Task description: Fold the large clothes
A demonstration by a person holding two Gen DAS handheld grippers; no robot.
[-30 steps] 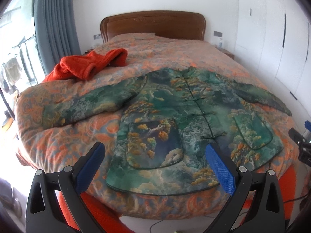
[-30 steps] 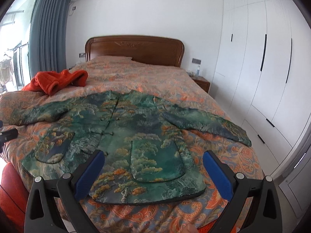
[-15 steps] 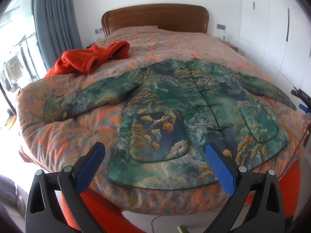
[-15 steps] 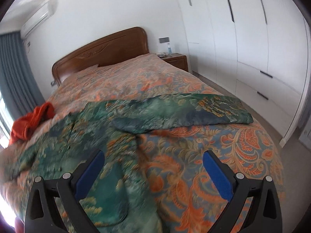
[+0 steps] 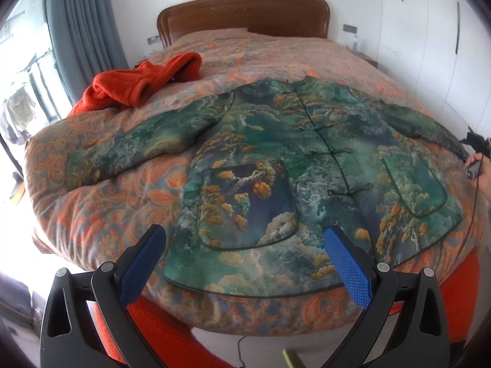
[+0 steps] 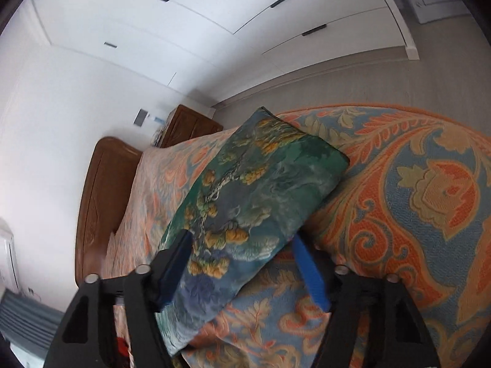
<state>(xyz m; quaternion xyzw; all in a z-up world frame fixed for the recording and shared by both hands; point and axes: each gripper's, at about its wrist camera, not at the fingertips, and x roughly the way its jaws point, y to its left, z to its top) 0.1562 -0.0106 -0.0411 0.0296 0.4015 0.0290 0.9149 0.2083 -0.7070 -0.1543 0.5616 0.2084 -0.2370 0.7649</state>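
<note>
Green landscape-print padded jacket point(image 5: 307, 165) lay flat on the orange paisley bed point(image 5: 101, 202); its sleeve point(image 6: 245, 208) ran up-frame between the open, empty right tool point(image 6: 242, 273); left tool point(image 5: 245, 270) open, empty, near the hem.
</note>
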